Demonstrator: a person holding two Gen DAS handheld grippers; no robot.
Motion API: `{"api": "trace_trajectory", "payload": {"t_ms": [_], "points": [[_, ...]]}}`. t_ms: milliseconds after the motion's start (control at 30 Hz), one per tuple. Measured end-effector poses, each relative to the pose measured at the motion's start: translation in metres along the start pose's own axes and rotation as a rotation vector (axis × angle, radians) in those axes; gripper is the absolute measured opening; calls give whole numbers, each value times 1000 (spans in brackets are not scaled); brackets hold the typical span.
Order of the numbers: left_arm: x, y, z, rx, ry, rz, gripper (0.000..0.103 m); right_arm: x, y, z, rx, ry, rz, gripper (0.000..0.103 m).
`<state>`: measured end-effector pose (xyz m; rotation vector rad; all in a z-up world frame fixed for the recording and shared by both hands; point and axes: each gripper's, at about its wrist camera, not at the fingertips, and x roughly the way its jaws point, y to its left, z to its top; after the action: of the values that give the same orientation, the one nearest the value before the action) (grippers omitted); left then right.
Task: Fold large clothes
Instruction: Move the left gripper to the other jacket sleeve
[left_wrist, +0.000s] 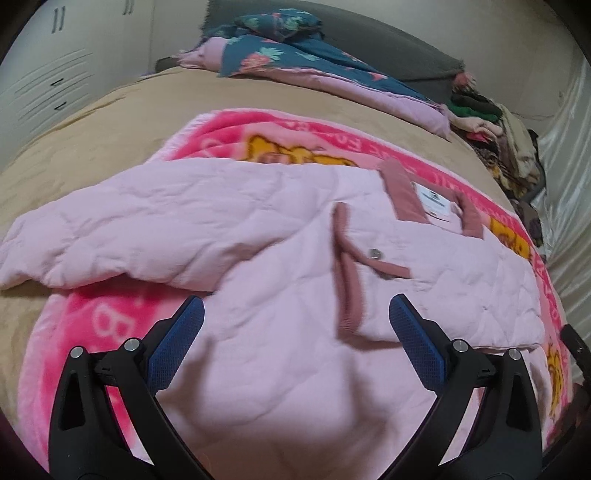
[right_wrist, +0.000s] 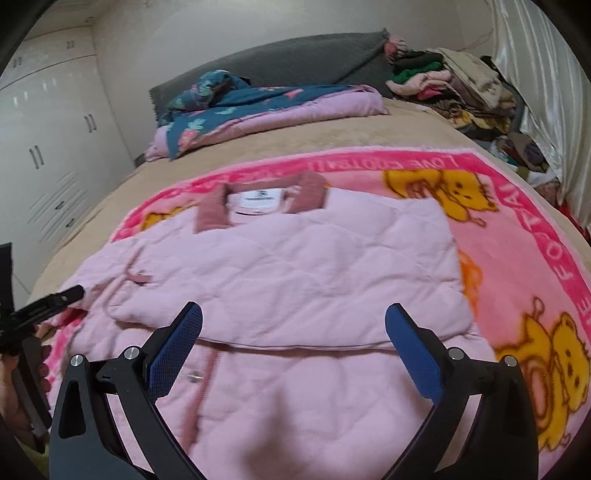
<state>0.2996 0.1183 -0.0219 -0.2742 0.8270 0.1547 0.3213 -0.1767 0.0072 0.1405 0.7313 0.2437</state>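
A light pink quilted jacket (left_wrist: 280, 236) with a dusty-rose collar (left_wrist: 406, 199) and placket lies flat on a bright pink bear-print blanket (left_wrist: 229, 129) on the bed. One sleeve (left_wrist: 110, 236) stretches out to the left in the left wrist view. The other side is folded over the body in the right wrist view (right_wrist: 295, 273). My left gripper (left_wrist: 297, 314) is open and empty, hovering above the jacket's lower body. My right gripper (right_wrist: 293, 321) is open and empty above the fold edge. The left gripper shows at the right wrist view's left edge (right_wrist: 48, 302).
The tan bedspread (left_wrist: 92, 122) covers the bed. A folded teal floral and pink quilt (right_wrist: 258, 107) lies by the grey headboard (right_wrist: 295, 55). A pile of mixed clothes (right_wrist: 454, 85) sits at the far right corner. White wardrobes (right_wrist: 44, 147) stand left, a curtain (right_wrist: 546, 92) right.
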Motion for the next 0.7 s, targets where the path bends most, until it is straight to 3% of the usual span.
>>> {"api": "trace_trajectory", "payload": {"t_ms": [167, 700], "points": [[-19, 33, 4, -41, -54, 64, 94, -1, 42, 2, -58, -1, 53, 99], [-40, 117, -7, -188, -70, 104, 94, 8, 141, 1, -184, 7, 138, 99]]}}
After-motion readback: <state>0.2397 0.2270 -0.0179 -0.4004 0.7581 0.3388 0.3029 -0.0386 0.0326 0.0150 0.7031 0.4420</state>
